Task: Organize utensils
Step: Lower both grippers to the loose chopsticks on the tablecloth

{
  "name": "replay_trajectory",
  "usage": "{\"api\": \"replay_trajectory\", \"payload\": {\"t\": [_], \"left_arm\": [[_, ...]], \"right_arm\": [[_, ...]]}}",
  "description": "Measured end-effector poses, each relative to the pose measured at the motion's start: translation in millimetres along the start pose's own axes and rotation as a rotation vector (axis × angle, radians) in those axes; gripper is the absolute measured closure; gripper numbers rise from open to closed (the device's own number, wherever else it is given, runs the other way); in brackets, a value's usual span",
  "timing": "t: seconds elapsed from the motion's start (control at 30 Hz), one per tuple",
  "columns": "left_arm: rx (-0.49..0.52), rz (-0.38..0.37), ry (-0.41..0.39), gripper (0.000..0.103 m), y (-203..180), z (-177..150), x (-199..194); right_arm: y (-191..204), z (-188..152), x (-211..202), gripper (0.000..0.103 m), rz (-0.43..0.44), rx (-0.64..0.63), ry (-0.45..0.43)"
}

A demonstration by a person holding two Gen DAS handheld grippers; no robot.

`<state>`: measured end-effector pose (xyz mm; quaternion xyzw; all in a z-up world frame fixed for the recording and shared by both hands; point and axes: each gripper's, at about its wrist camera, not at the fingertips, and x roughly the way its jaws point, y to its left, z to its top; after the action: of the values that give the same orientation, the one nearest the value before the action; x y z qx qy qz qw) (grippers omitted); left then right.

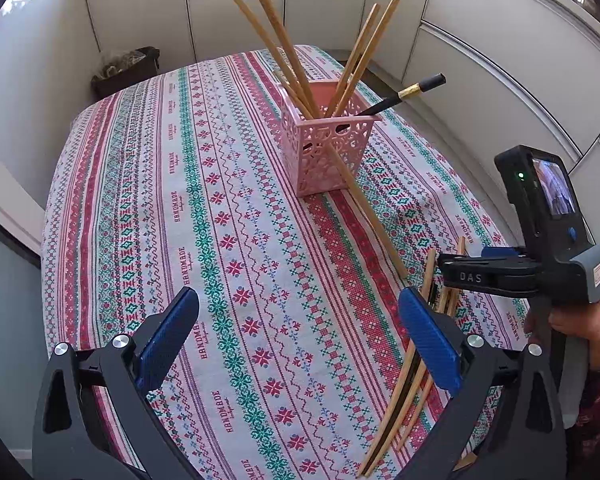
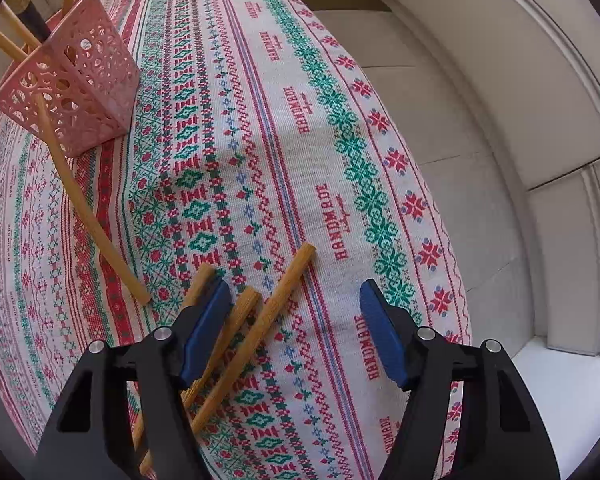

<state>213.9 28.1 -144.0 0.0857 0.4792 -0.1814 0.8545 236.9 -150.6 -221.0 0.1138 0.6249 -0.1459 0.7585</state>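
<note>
A pink perforated basket (image 1: 327, 142) stands on the patterned tablecloth and holds several wooden chopsticks (image 1: 278, 36) and a black one with a gold band (image 1: 410, 92). One wooden chopstick (image 1: 370, 216) leans from the cloth against the basket's front. Several more chopsticks (image 1: 410, 376) lie on the cloth at the right. My left gripper (image 1: 304, 344) is open and empty above the cloth. My right gripper (image 2: 296, 332) is open, just above the loose chopsticks (image 2: 260, 320); it also shows in the left wrist view (image 1: 484, 274). The basket (image 2: 72, 84) and the leaning chopstick (image 2: 88, 216) are at the upper left of the right wrist view.
The table (image 1: 172, 220) is covered by a red, green and white cloth. White cabinets (image 1: 500, 80) stand behind and to the right. A dark bin (image 1: 124, 72) sits on the floor beyond the table's far left corner. The table's right edge (image 2: 432, 184) drops to a pale floor.
</note>
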Motion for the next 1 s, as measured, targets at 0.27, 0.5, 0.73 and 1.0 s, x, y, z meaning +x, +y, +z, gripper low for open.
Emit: {"api": "replay_trajectory", "payload": {"t": [0.27, 0.5, 0.73, 1.0], "left_arm": [[0.042, -0.040, 0.036, 0.007, -16, 0, 12], [0.142, -0.216, 0.050, 0.012, -62, 6, 22], [0.392, -0.258, 0.131, 0.055, -139, 0, 52], [0.511, -0.174, 0.194, 0.055, -162, -14, 92]], "right_arm": [[-66, -21, -7, 0.053, 0.187, 0.151, 0.076], [-112, -17, -9, 0.064, 0.187, 0.231, 0.051], [-111, -15, -18, 0.094, 0.195, 0.206, 0.016], [-147, -22, -32, 0.091, 0.297, 0.241, 0.009]]}}
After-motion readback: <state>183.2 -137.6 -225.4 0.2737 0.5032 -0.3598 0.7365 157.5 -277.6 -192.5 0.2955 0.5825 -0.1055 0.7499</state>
